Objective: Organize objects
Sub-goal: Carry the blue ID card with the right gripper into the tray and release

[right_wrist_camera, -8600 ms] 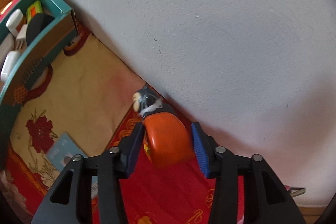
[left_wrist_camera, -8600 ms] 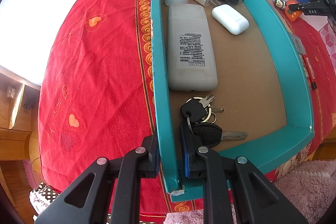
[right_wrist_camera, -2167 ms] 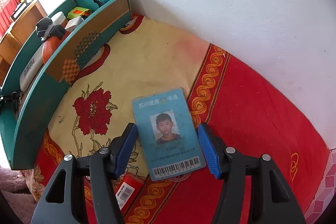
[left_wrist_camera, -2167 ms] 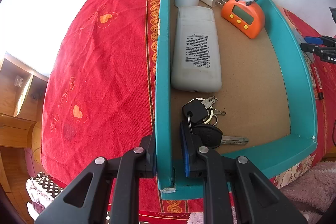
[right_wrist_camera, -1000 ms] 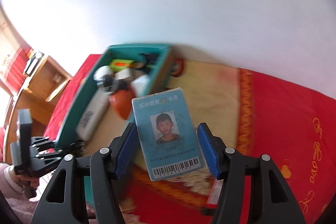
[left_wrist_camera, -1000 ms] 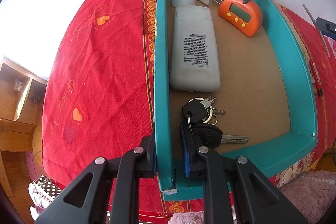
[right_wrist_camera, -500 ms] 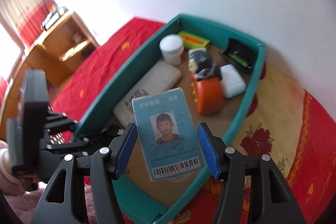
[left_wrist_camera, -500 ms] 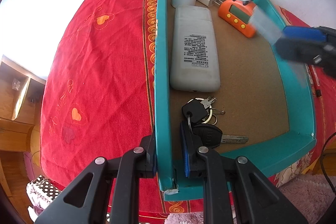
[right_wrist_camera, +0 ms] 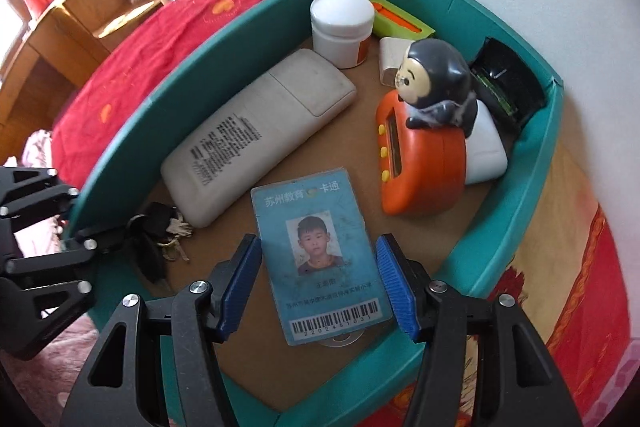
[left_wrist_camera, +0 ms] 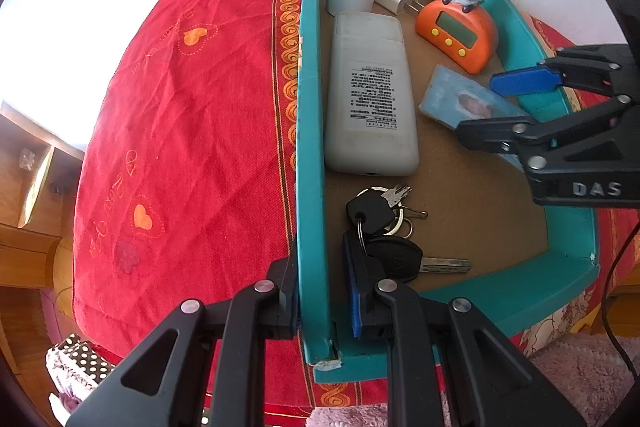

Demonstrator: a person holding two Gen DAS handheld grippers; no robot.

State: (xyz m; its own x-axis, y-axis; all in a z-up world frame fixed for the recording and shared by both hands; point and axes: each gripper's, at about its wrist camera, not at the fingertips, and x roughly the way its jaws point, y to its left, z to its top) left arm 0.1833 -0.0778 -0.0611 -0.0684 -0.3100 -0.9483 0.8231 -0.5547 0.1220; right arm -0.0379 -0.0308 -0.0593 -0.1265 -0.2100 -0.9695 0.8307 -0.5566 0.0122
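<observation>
ID card barcode reads 2202451031, right tool gripping.

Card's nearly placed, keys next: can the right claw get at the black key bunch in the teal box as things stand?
Probably not yet: the right claw is shut on the blue ID card. The black key bunch lies uncovered in the teal box.

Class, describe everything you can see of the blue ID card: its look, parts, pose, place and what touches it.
The blue ID card is a flat, scuffed, plastic-looking rectangle with white Chinese characters along its top, a small portrait photo in the middle and a barcode at the bottom. The right hand-held gripper holds it by its long edges between blue pads, face up, over the teal box's brown floor, between the grey remote and the orange clock.
</observation>
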